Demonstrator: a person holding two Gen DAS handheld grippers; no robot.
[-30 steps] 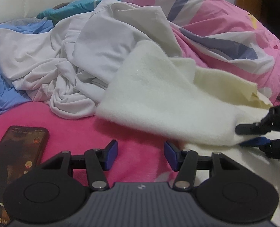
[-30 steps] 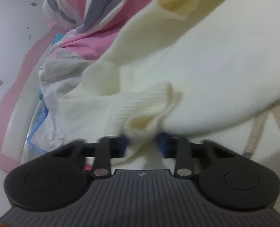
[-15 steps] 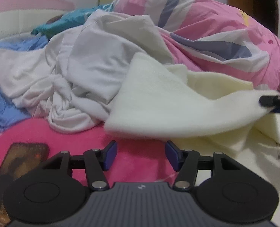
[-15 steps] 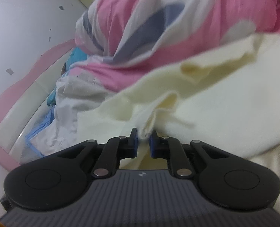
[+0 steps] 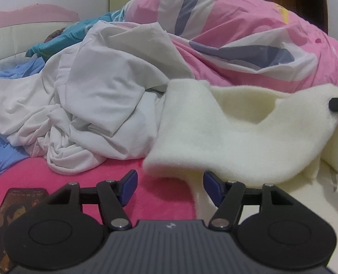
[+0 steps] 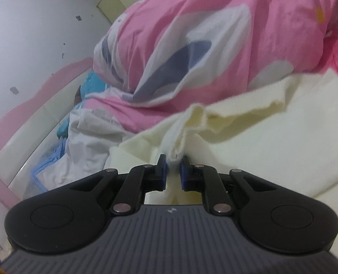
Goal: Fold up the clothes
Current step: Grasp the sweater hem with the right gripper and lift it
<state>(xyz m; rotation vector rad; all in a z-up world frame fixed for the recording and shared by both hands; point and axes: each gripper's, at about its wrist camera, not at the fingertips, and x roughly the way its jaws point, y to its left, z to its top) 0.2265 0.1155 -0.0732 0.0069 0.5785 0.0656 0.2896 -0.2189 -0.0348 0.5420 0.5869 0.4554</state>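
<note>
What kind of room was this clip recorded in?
Most likely a bedroom, worked on the bed itself. A bunched pink duvet lies on a bright pink bed cover, a padded pink and white headboard runs along the wall, and crumpled white clothes are piled on the bed.

A phone [image 5: 16, 214] lies on the pink bed sheet [image 5: 164, 196]. A bunched pink patterned duvet [image 5: 248, 45] rests near the pink-and-cream headboard [image 5: 20, 34].

I see the bed's pink blanket [image 5: 169, 196] under my left claw. On it lie a phone [image 5: 16, 207] at the claw's left, white clothes [image 5: 95, 114] ahead, a cream sweater [image 5: 237, 137] right.
</note>
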